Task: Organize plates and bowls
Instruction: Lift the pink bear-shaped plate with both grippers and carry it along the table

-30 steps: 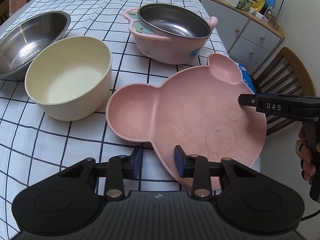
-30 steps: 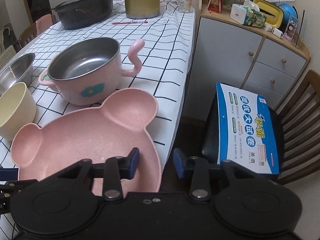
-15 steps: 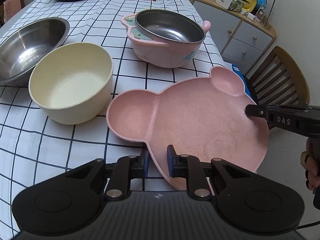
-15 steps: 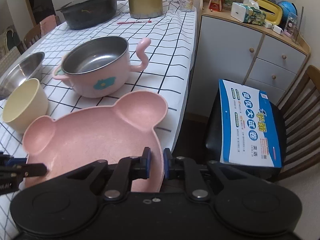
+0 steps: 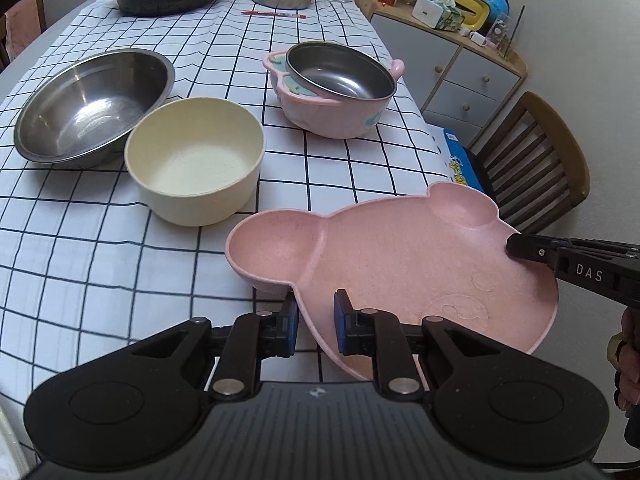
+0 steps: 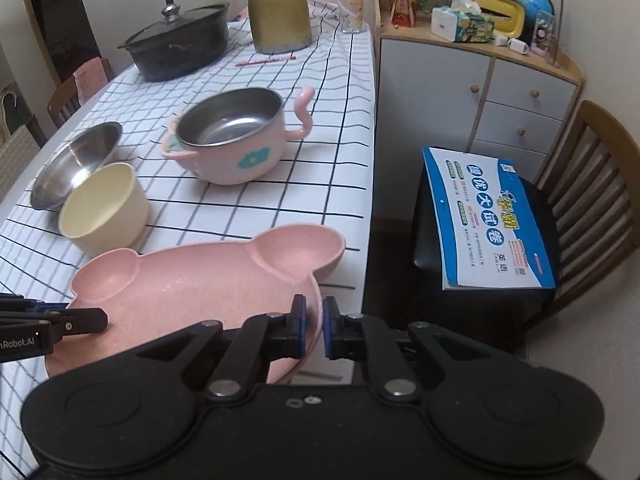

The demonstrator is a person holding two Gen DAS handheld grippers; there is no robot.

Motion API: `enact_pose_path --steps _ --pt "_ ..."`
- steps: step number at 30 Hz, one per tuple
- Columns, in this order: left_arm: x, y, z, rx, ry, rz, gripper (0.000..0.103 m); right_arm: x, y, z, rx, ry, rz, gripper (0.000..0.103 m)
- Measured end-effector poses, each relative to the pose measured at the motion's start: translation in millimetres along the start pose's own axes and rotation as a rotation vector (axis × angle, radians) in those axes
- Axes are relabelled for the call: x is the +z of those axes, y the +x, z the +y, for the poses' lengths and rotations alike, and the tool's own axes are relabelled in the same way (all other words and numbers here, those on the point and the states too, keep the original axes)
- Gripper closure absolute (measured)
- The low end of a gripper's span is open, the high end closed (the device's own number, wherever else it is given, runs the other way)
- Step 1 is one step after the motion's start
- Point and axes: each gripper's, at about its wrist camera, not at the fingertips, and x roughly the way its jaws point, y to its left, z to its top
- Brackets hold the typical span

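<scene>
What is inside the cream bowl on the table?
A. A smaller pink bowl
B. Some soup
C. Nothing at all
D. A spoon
C. The left wrist view looks straight down into the cream bowl, and only its bare, pale bottom shows, with no spoon, no other bowl and no liquid in it.

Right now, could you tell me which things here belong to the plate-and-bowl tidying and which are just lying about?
Part of the job:
- pink bear plate, gripped at its rim by the left gripper and right gripper
- cream bowl
- steel bowl
- pink steel-lined bowl

Lying about:
- black lidded pot
- gold jug
- red pen
- glass
- blue booklet on the chair
</scene>
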Motion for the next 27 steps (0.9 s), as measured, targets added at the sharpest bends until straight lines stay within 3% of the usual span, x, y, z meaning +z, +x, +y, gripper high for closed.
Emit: enact_pose_path --steps 12,27 --pt "-15 -88 65 -0.044 0.051 -0.073 0.086 -12 -72 80 -0.021 0.035 -0.1 0.095" --pt "-43 -186 194 -0.041 0.101 -0.143 0.086 -43 -125 218 0.041 0.039 -0.177 0.094"
